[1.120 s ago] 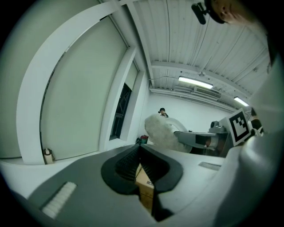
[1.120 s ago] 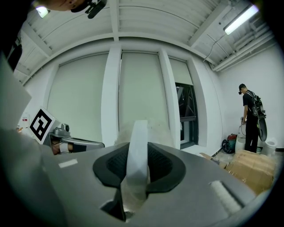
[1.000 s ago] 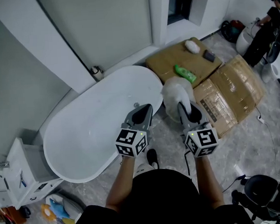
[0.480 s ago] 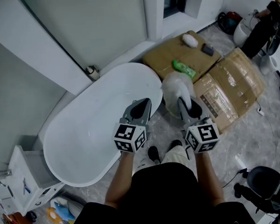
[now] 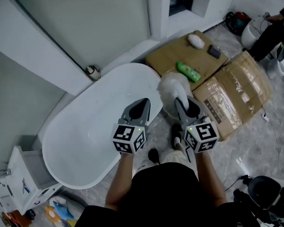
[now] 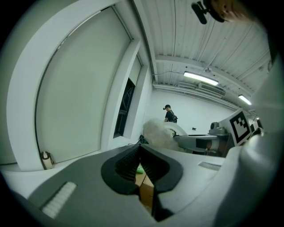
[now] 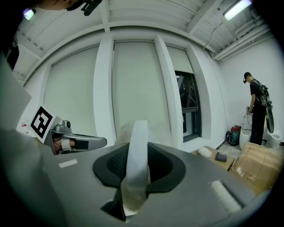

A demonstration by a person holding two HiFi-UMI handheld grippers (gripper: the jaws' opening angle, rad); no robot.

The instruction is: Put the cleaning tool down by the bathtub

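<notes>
Now our left gripper (image 5: 144, 103) and right gripper (image 5: 180, 101) have both drifted forward and slightly lower than a second ago, so we judge the set-down close. The left's fingers meet on nothing. The right's clamp the cleaning tool (image 5: 171, 87) by its white band (image 7: 135, 146), fluffy head above the floor (image 5: 158, 128) beside the bathtub (image 5: 92, 130), short of the cardboard (image 5: 236, 90).

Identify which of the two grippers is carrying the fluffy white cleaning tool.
The right gripper: its jaws clamp the white handle of the cleaning tool. The left gripper differs in that its jaws are together with nothing between them.
</notes>
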